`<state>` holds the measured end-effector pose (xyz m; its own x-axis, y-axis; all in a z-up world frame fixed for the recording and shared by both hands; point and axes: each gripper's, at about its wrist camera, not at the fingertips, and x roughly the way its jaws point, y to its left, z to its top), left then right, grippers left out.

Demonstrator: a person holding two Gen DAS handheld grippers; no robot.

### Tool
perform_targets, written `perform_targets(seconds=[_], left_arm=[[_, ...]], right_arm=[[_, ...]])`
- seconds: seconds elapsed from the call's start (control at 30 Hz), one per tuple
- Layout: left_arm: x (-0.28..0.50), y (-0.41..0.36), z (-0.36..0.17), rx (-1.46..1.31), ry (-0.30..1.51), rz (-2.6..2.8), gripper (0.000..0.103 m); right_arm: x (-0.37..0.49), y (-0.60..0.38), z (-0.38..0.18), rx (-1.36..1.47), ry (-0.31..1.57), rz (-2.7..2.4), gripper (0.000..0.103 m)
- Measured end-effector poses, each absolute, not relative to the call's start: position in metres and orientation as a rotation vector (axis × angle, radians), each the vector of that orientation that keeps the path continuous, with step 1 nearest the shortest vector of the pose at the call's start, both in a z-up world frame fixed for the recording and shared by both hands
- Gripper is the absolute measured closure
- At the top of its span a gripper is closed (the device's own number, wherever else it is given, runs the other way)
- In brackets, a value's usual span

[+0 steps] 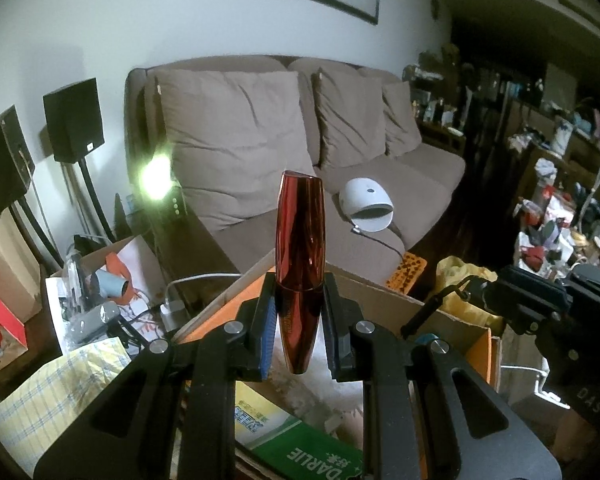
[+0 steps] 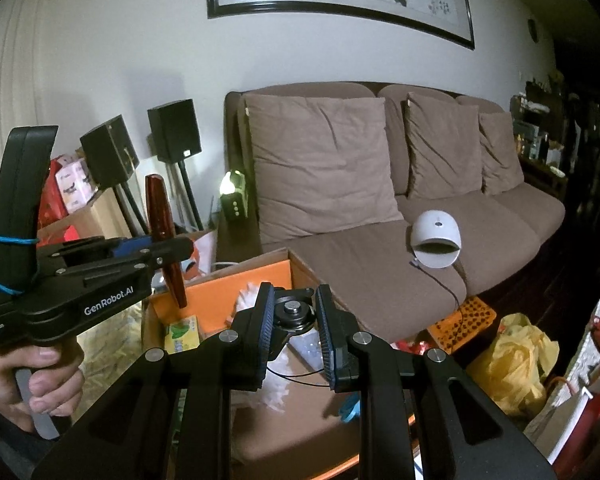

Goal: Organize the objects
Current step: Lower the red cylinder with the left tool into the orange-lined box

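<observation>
Looks like mid-carry: left gripper (image 1: 300,316) is clamped on the glossy dark-red tapered cosmetic tube (image 1: 300,264), held upright in the air above the open orange-lined cardboard box (image 2: 236,292). Right gripper (image 2: 292,332) has its fingers apart, nothing between them, hovering over the same box. Next I'd guess lower the tube straight in, minding the box flaps; plenty of free air above.

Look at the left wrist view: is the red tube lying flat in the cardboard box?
No: the red tube stands upright, clamped between the fingers of the left gripper, above the cardboard box.
</observation>
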<state>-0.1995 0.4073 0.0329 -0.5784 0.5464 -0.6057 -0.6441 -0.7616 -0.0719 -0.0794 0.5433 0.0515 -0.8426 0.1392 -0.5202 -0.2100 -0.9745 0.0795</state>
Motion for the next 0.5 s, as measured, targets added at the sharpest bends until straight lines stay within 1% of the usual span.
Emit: perform_targets(seconds=[0.5], left_arm=[[-0.201, 0.416, 0.021, -0.855, 0.281, 2.286, 0.084]], right_arm=[[-0.084, 0.547, 0.04, -0.846, 0.205, 2.827, 0.082]])
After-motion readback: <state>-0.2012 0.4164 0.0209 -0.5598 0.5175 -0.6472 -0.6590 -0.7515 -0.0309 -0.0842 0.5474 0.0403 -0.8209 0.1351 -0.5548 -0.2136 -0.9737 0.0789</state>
